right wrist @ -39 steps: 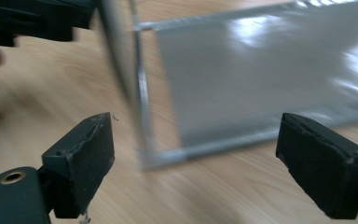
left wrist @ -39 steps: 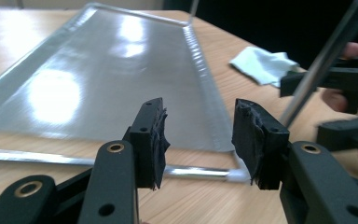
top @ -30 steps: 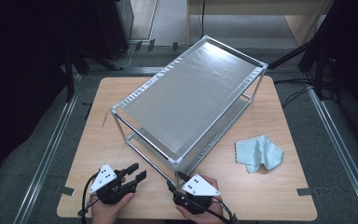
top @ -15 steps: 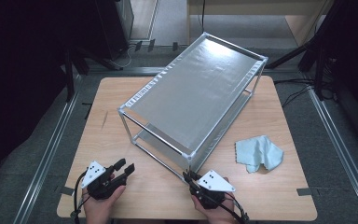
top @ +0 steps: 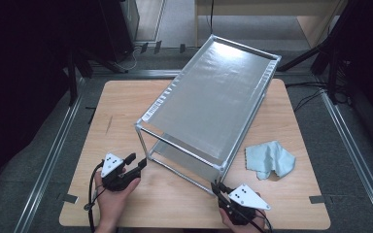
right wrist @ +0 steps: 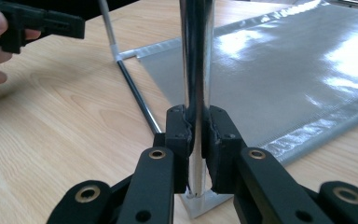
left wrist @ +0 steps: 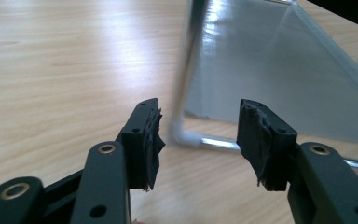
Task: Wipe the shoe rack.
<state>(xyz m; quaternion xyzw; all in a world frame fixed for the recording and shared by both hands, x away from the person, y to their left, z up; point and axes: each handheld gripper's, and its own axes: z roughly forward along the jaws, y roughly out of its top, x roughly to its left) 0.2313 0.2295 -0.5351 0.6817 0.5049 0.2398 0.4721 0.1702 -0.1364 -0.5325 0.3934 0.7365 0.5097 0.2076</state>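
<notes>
At the near right corner of the silver metal-tube rack with two grey fabric shelves (top: pixel 209 109), the right gripper (right wrist: pixel 196 128) has its jaws pinching the rack's upright leg (right wrist: pixel 196 56) low down, just above the white plastic foot. The rack stands on the light wooden bench (top: pixel 126 102), turned askew to the bench edges, its far end reaching past the back edge. Off the rack's near left corner, the left gripper (left wrist: pixel 198 135) hangs with its jaws spread and nothing between them; the corner post (left wrist: pixel 186 70) and its white foot sit just beyond the gap.

One risk, as I judge it, is that a single low pinch on a smooth round tube may slip or let the rack pivot about that leg if it is pulled, so the frame swings rather than slides. The left jaws could also close beside the post and miss it. A pale blue crumpled cloth (top: pixel 270 160) lies right of the rack, near enough to be swept along.

No brand, label or readable writing appears on the rack, the cloth or the grippers.
</notes>
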